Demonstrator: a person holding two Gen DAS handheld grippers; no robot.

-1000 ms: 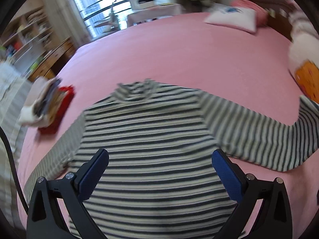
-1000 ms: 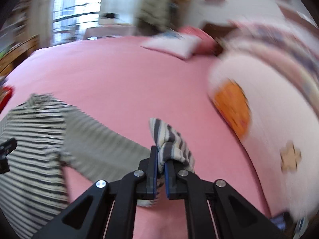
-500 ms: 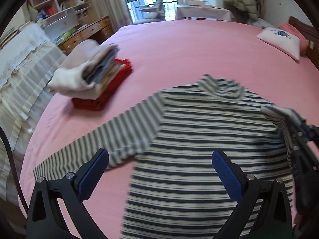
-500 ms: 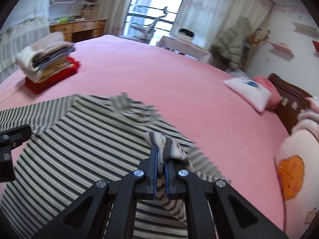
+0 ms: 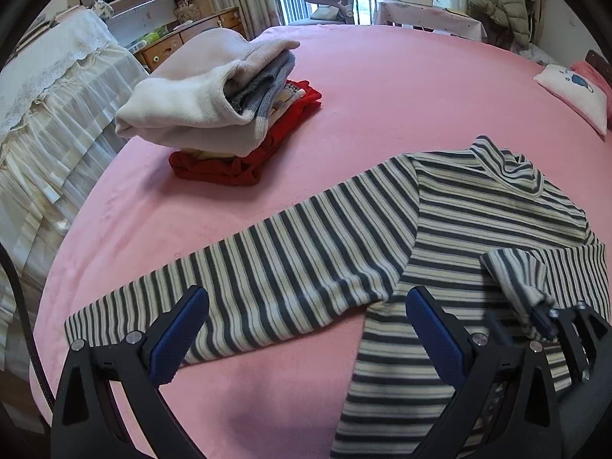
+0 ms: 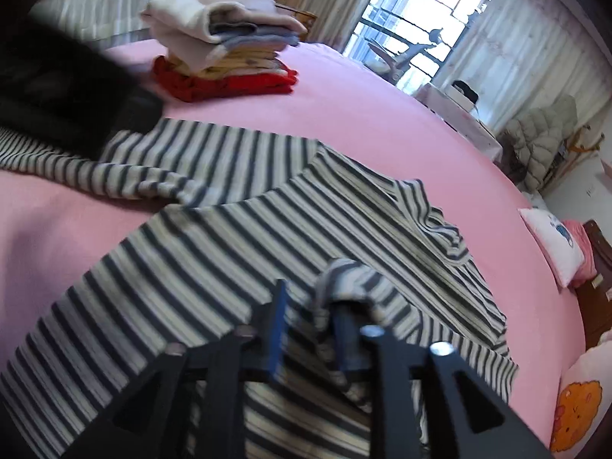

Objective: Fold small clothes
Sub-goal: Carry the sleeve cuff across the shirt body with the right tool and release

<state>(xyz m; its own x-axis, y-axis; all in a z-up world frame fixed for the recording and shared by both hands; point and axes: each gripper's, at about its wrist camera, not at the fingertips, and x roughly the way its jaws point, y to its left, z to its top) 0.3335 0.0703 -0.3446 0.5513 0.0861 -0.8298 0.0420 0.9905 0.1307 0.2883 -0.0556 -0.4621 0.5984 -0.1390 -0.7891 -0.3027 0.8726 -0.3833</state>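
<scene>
The grey-and-cream striped knit turtleneck top (image 5: 493,225) lies flat on the pink fleece bedspread (image 5: 382,88), collar toward the far side. Its left sleeve (image 5: 267,279) stretches out straight across the spread; the right sleeve's cuff (image 6: 344,279) is folded in over the chest.

Left wrist view only: left gripper (image 5: 306,329), black frame w/ blue pads, jaws wide apart, nothing between them, hovering over the outstretched sleeve and the armpit area. It also shows the right gripper (image 5: 535,313) side-on at the right edge, w/ the cuff draped at its tips.

Right wrist view only: right gripper (image 6: 310,325) from behind, blurred; jaws opening, a clear gap between the blue pads. Cuff sits bunched against the right-hand finger, not pinched. A dark blurred shape at upper left, prob. part of the left gripper; can't tell more. An orange-print white cushion (image 6: 577,413) shows at lower right.

Both views: stack of folded clothes (image 5: 214,103), fluffy off-white on top, grey ribbed and yellowish layers between, red at the bottom, well apart from the top. A white pillow (image 5: 573,95) lies at the far right.
</scene>
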